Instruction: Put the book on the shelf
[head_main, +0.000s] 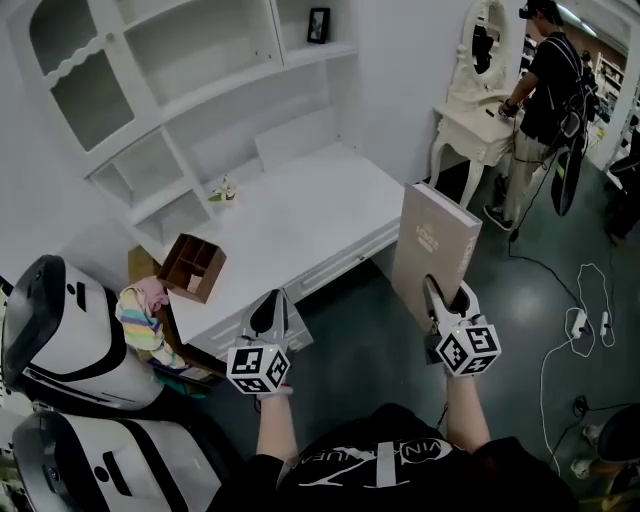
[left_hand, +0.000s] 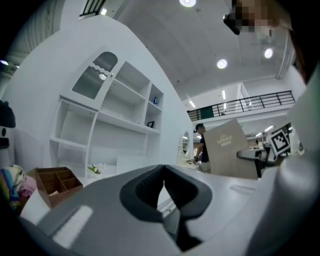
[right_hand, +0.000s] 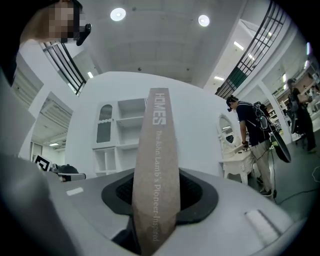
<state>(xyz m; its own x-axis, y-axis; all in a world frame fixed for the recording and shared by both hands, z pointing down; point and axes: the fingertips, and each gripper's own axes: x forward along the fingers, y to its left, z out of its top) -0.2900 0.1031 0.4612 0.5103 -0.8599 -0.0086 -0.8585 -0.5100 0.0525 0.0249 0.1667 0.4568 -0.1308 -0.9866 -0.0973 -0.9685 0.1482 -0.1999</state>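
At the left, the left gripper (head_main: 271, 300) holds nothing, its two dark jaws pressed together with the tips touching; it hovers by the front edge of the white desk (head_main: 300, 215), near a small brown wooden divided box (head_main: 192, 266). At the right, the right gripper (head_main: 447, 298) stands partly spread, pinching the lower edge of the tall greyish-brown hardcover book (head_main: 432, 245), one pad on each cover. The book stands upright in the air beside the desk's right end, well apart from the white shelf unit (head_main: 190, 70).
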